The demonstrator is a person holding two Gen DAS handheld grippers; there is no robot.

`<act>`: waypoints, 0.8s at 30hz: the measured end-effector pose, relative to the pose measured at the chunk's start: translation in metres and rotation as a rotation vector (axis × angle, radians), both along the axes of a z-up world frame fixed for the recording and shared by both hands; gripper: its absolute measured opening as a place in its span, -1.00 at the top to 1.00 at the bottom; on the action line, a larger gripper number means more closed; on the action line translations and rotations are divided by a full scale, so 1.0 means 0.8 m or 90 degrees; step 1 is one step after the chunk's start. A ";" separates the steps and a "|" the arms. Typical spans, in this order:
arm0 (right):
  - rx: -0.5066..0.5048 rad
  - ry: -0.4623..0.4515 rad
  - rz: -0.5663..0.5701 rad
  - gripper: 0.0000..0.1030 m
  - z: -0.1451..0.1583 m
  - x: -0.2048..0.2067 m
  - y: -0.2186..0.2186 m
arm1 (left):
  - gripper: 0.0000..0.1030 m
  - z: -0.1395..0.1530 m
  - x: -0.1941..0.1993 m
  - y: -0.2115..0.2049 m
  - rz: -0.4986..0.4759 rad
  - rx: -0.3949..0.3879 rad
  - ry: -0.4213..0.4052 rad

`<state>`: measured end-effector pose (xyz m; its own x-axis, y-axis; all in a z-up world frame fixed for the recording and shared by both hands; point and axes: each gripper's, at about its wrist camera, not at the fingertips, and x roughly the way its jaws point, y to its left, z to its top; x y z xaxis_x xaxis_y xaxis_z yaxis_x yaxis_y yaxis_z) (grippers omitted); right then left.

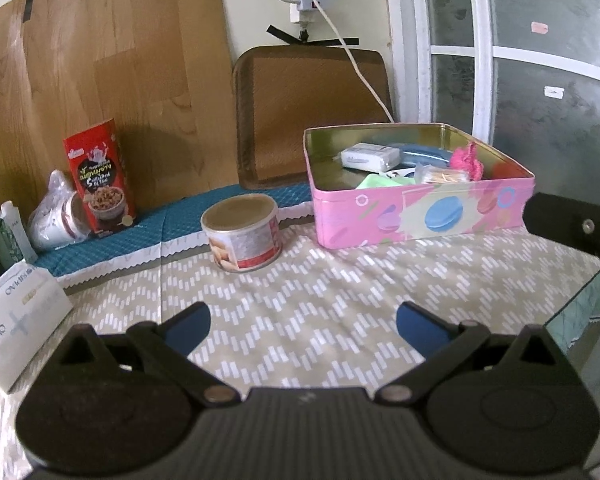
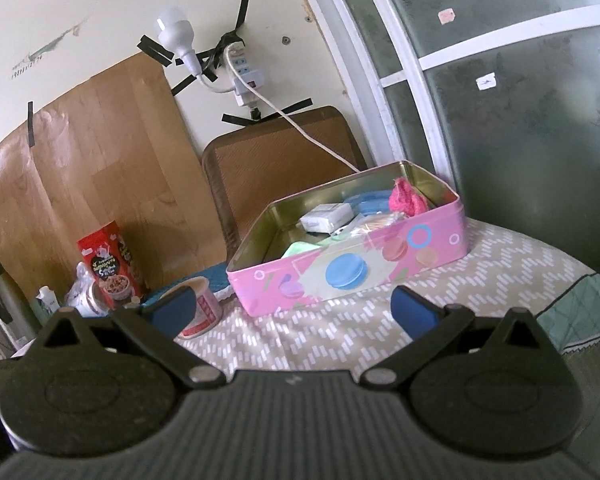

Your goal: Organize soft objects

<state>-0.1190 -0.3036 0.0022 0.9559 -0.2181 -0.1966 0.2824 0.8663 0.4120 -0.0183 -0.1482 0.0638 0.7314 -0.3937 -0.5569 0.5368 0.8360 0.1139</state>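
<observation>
A pink tin box [image 1: 420, 216] [image 2: 352, 276] printed with macarons stands on the patterned tablecloth. Inside lie a white tissue pack [image 1: 370, 156] [image 2: 328, 216], a pink fuzzy item [image 1: 468, 160] [image 2: 406, 198], a blue item [image 1: 420, 154] [image 2: 366, 202], a green cloth [image 1: 380, 180] [image 2: 300, 248] and a clear packet [image 1: 444, 174]. My left gripper [image 1: 303, 322] hovers open over the cloth, short of the box, holding nothing. My right gripper [image 2: 294, 308] is open too, just in front of the box's near wall. The dark body of the right gripper [image 1: 572, 228] shows at the left wrist view's right edge.
A round can [image 1: 242, 232] [image 2: 198, 312] sits left of the box. Further left stand a red cereal box [image 1: 100, 178] [image 2: 114, 264], a bagged cup [image 1: 58, 216] and a white carton [image 1: 16, 320]. A brown tray [image 1: 312, 112] leans against the wall. The table edge [image 1: 580, 300] drops off at right.
</observation>
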 end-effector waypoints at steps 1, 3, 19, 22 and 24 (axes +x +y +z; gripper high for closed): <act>0.000 -0.001 -0.001 -1.00 0.000 0.000 0.000 | -1.00 0.000 0.000 0.000 -0.002 0.000 0.000; 0.003 -0.002 -0.004 -1.00 0.000 -0.002 0.003 | -0.99 0.000 0.000 0.001 -0.005 -0.001 0.003; 0.011 -0.002 -0.008 -1.00 -0.002 -0.004 0.002 | -0.99 0.005 -0.010 0.004 -0.016 0.005 -0.006; 0.011 -0.001 -0.007 -1.00 -0.002 -0.004 0.000 | -1.00 0.007 -0.010 0.005 -0.017 0.007 -0.009; 0.012 -0.001 -0.011 -1.00 -0.002 -0.006 0.005 | -1.00 0.008 -0.012 0.006 -0.016 0.007 -0.013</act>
